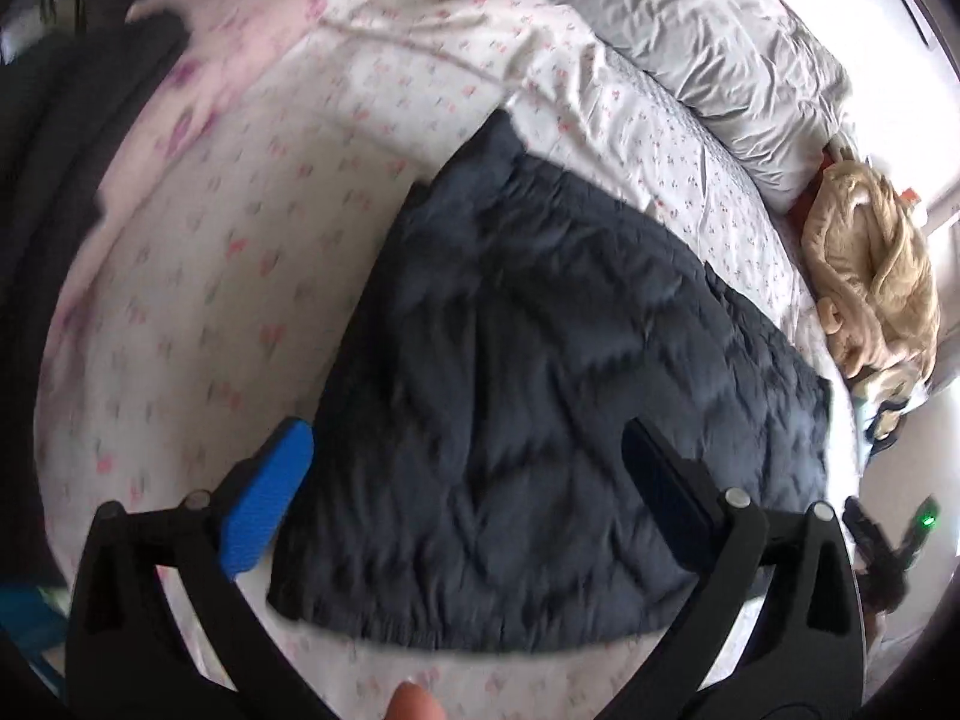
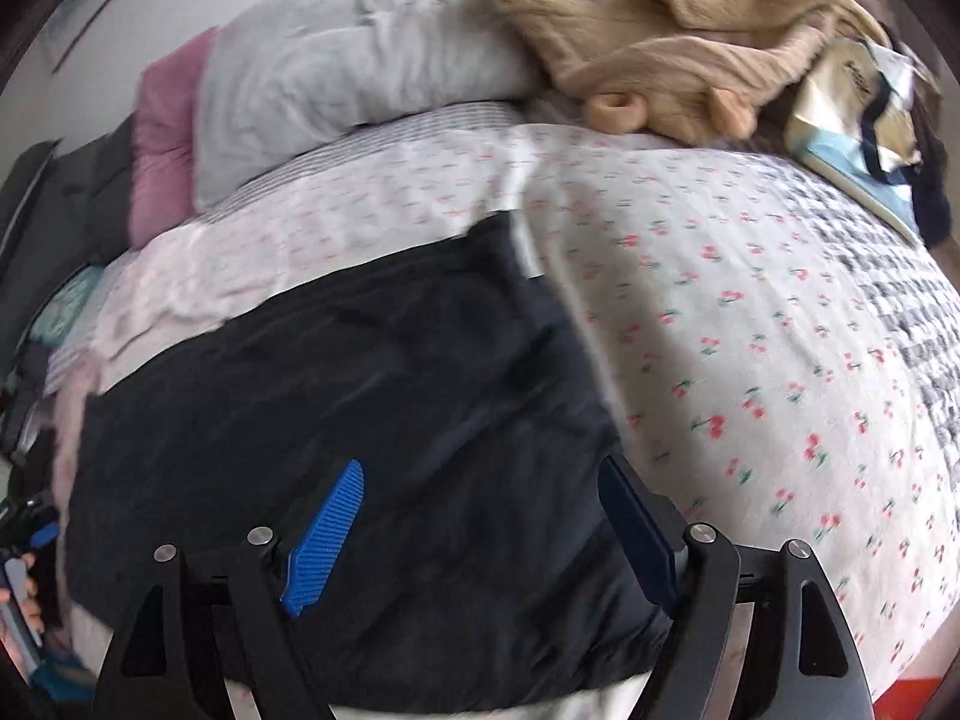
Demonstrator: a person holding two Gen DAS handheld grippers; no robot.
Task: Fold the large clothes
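Both grippers hang over the bed with jaws spread wide and nothing in them: left gripper (image 1: 465,480), right gripper (image 2: 480,516). Right under them the dark quilted jacket (image 1: 540,348) lies folded flat on the cherry-print sheet (image 2: 750,360). Further back: grey pillow (image 1: 708,42), tan robe (image 2: 672,30), a bag (image 2: 858,114) with print too blurry to read.

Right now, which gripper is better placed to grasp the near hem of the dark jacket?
Probably right. The right gripper hangs open over the dark jacket; the left gripper straddles its edge.
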